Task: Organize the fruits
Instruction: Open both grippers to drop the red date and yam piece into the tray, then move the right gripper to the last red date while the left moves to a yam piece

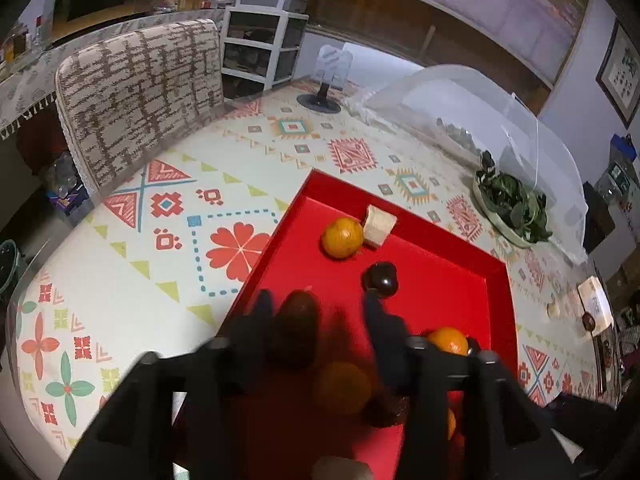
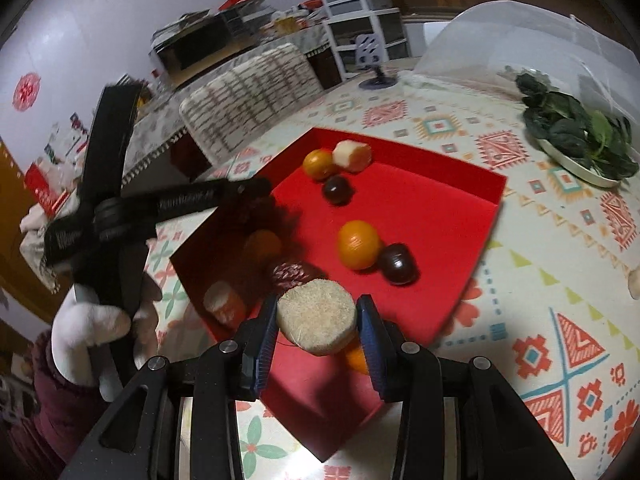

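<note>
- The right gripper point(image 2: 317, 322), black with blue ribbed pads, holds a pale tan, round-cut chunk of sugar-cane-like stalk point(image 2: 316, 318) clamped between its pads, flat fibrous face toward the camera; it hangs over the near corner of the shallow square red tray point(image 2: 460, 216) on the patterned tablecloth point(image 2: 540, 320)
- The chunk's long axis seems to run roughly along the fingers, away from the lens, so its short width spans the jaws; I judge that the coming move turns on where it sits over the tray floor, which lies directly below and ahead
- Loose in the tray ahead of the right gripper: a bright orange citrus fruit point(image 2: 358, 244) touching a dark glossy round fruit point(image 2: 398, 263); further back, a second orange citrus point(image 2: 319, 164), a second dark fruit point(image 2: 337, 189) and another pale stalk piece point(image 2: 352, 155) cluster together
- The left gripper point(image 1: 316, 316), blurred, stands partly parted over the tray's left side; a dark smear lies by its left finger, but I cannot tell whether anything is gripped; a white-gloved hand point(image 2: 90, 328) carries it
- The right hand is nearer the free red floor for a set-down
- White lettering runs along the left gripper's finger in the right wrist view, too smeared to read; no other legible writing
</note>
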Motion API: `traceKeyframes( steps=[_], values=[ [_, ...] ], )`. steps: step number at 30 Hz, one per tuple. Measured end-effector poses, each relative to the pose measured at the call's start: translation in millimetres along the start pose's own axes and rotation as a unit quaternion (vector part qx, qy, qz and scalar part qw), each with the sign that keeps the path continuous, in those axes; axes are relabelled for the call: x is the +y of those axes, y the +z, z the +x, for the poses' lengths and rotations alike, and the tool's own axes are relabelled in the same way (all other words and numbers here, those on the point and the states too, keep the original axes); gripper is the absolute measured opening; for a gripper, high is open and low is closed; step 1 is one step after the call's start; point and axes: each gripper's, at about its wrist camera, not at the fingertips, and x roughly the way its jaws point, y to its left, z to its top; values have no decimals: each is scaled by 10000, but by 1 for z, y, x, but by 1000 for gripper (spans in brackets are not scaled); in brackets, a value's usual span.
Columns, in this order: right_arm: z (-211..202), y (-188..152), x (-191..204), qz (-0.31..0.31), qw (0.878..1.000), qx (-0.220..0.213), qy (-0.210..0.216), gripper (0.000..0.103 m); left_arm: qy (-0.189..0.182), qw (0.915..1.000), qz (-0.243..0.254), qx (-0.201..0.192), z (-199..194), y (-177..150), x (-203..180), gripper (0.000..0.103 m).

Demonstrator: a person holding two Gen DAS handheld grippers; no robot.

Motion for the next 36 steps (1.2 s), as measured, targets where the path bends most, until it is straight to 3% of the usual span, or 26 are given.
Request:
traceKeyframes(
  steps=[7, 14, 18, 24, 26, 31, 36],
  values=[
    [2, -1, 5, -70, 9999, -30, 83, 46, -70, 9998, -29, -164, -14, 2, -7, 66],
    [-23, 1, 2, -64, 9993, -351, 75, 52, -266, 9990, -2, -360, -36, 1, -24, 69],
    [-33, -1, -5, 31, 9989, -457, 50, 52, -431, 9977, 136, -500, -54, -2, -44, 71],
    [-55, -8, -24, 238, 9976, -654, -9, 52, -621, 9941, 436, -778, -83, -9, -88, 86],
    [-64, -11, -33, 324, 9968, -727, -65, 52, -718, 9929, 544, -778, -87, -12, -103, 91],
    [-89, -23, -66, 652, 9934, -902, -280, 53, -1348, 9863, 803, -518, -89, -24, -153, 92],
    [-111, -40, -109, 1021, 9883, -1004, -533, 53, -1527, 9820, 1078, -286, -79, -38, -195, 92]
  ],
)
